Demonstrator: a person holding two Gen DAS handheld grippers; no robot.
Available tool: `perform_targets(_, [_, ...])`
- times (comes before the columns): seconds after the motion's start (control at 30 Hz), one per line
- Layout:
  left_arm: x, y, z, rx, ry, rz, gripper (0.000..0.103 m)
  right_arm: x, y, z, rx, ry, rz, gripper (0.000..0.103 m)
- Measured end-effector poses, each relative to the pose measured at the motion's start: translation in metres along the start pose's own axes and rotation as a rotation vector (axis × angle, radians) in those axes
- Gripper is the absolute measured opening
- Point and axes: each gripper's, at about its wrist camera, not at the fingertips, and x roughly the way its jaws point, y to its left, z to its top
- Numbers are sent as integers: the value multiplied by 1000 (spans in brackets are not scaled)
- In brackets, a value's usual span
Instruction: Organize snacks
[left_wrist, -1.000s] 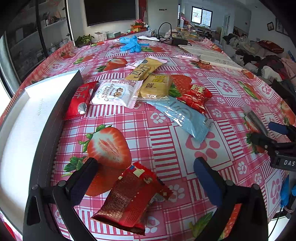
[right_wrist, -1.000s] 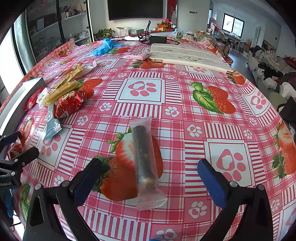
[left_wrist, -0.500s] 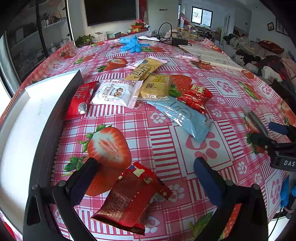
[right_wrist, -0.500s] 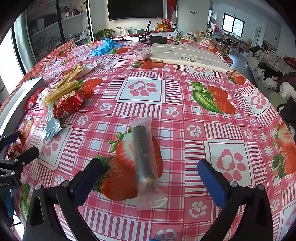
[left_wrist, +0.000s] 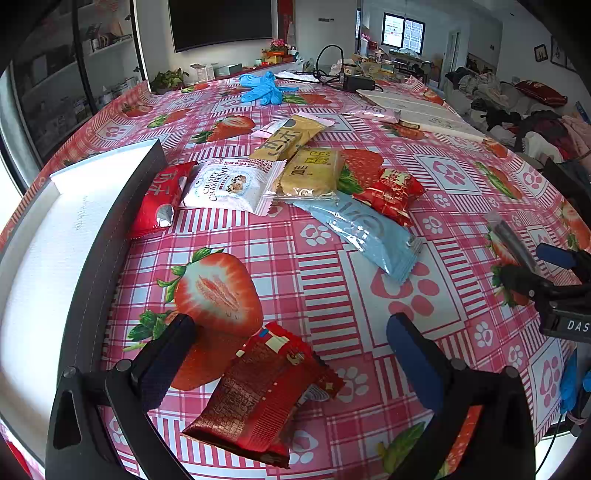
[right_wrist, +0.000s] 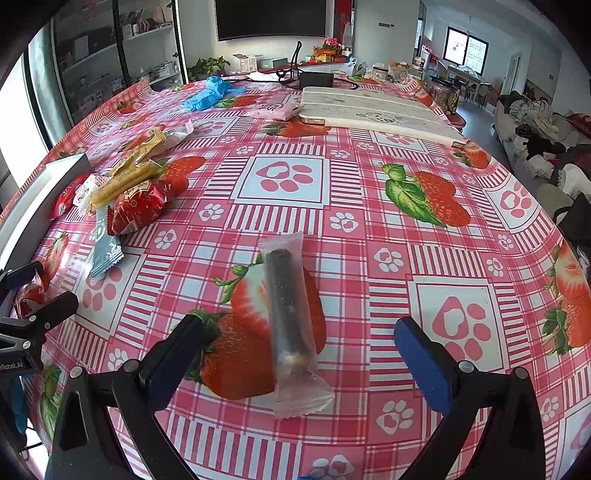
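My left gripper (left_wrist: 291, 343) is open, its fingers straddling a dark red snack packet (left_wrist: 258, 391) that lies flat on the strawberry tablecloth. Further off lie a red packet (left_wrist: 159, 199), a white cranberry packet (left_wrist: 229, 184), two yellow packets (left_wrist: 310, 173), a light blue packet (left_wrist: 365, 229) and a small red packet (left_wrist: 391, 192). A white tray with a black rim (left_wrist: 48, 251) sits on the left. My right gripper (right_wrist: 295, 347) is open around a clear wrapper holding a dark bar (right_wrist: 288, 317), untouched on the cloth.
Blue gloves (left_wrist: 262, 88) and a black power brick with cable (left_wrist: 354, 79) lie at the table's far end. A long white board (right_wrist: 373, 110) and a pink packet (right_wrist: 273, 110) sit at the back. Each gripper shows at the edge of the other's view.
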Motion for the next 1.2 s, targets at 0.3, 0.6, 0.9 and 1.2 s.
perform_targets(0.3, [0,0,0,0,0,0,103,0,0,0,0,0,-1,103])
perform_targets(0.6, [0,0,0,-1,0,0,103,0,0,0,0,-1,-1,103])
perform_targets(0.9, [0,0,0,-1,0,-1,103,0,0,-1,0,-1,-1,103])
perform_targets(1.2, [-1,0,7,21,95,-6,103,1,0,4,-23,37,12,103])
